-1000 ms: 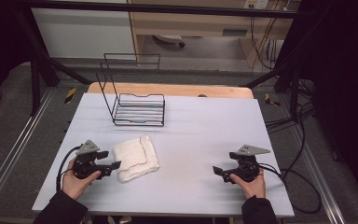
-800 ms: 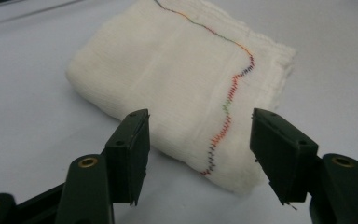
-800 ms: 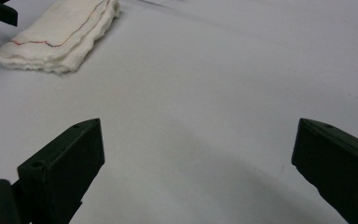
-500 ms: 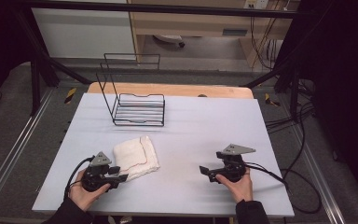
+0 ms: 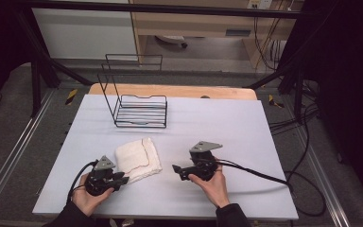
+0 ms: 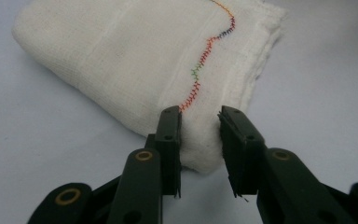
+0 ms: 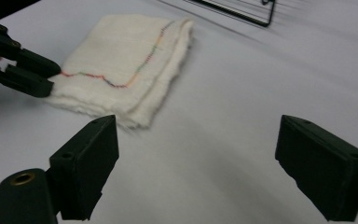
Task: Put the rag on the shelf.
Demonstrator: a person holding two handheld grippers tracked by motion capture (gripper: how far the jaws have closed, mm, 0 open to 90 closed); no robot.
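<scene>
Left gripper (image 6: pixel 199 135) fingers parted astride folded cloth (image 5: pixel 137 159) corner (right gripper (image 7: pixel 196 163) wide, bare table (image 5: pixel 227 123) around).

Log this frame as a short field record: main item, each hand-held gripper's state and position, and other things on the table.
main item: folded white cloth with multicoloured stitching, lying flat on the table
left hand-held gripper: jaws slightly apart, astride the cloth's near corner, not closed on it
right hand-held gripper: jaws wide open, low over bare table to the right of the cloth, pointing toward it
other: black wire rack, empty, behind the cloth
</scene>
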